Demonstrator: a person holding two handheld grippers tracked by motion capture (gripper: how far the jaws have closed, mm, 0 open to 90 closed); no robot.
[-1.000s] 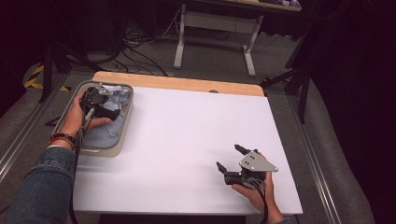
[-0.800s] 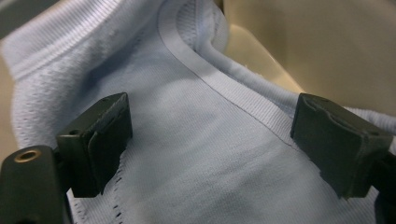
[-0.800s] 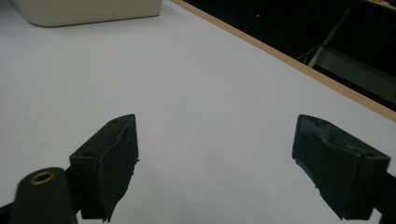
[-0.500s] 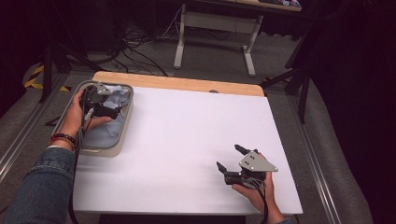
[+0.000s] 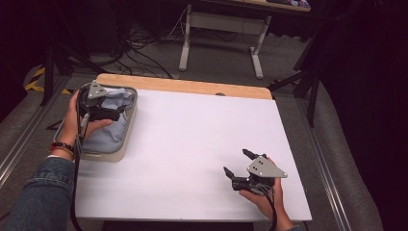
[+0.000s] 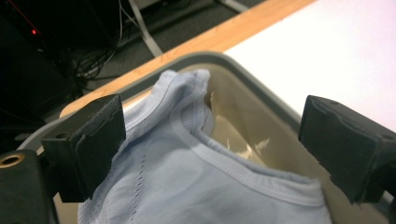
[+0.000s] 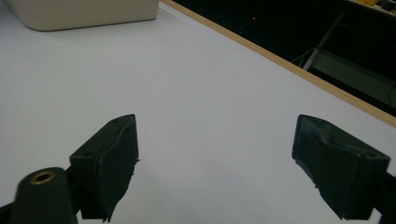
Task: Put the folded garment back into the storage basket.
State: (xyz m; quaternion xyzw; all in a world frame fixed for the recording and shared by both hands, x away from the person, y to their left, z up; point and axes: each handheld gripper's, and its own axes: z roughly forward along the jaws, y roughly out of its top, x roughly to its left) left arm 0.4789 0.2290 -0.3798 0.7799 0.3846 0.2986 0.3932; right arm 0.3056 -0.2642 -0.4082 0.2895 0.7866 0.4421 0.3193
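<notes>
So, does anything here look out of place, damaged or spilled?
Nothing stands out. The light blue garment lies crumpled inside the grey bin, one edge riding up near the rim. The left gripper hangs open over it. The right gripper is open above the white table.

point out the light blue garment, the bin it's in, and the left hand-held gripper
light blue garment point(image 6: 187, 182): left gripper view, on the fabric below its ribbed neckline
bin point(image 5: 126, 126): high view, on its right rim
left hand-held gripper point(image 5: 118, 113): high view, midway between its fingertips
</notes>
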